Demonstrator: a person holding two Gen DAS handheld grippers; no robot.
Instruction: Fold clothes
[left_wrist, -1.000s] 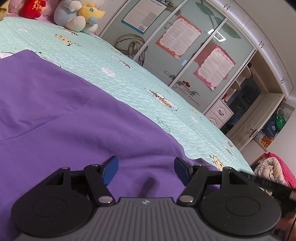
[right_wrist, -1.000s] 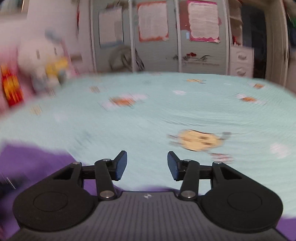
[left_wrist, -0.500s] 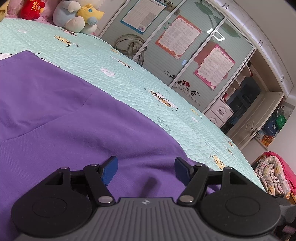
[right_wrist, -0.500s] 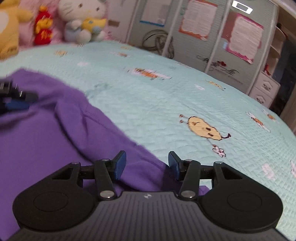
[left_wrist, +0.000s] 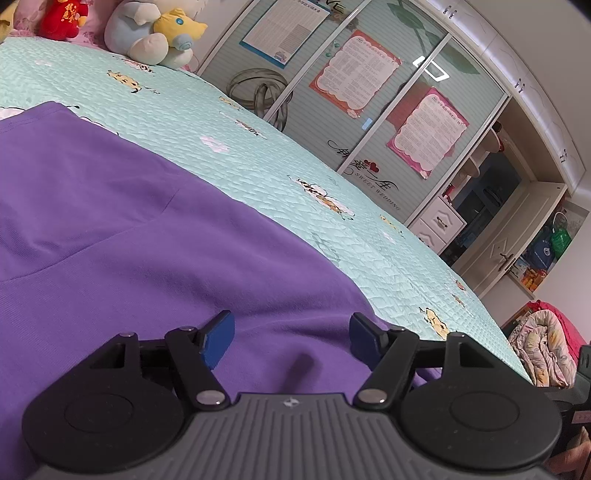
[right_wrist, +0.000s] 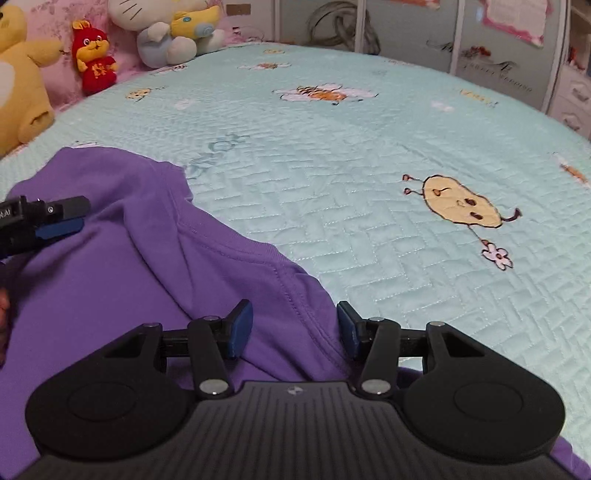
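The purple T-shirt (right_wrist: 122, 280) lies spread on the quilted bed (right_wrist: 369, 155). The right tool (right_wrist: 294, 328) straddles its stitched hem, jaws closing without gripping yet, likely to lift it. The left tool (left_wrist: 291, 341) hovers wide open over the cloth, holding nothing.

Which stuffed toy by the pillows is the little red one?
The small red doll, standing between the big yellow plush and the white cat plush. The others are far bigger.
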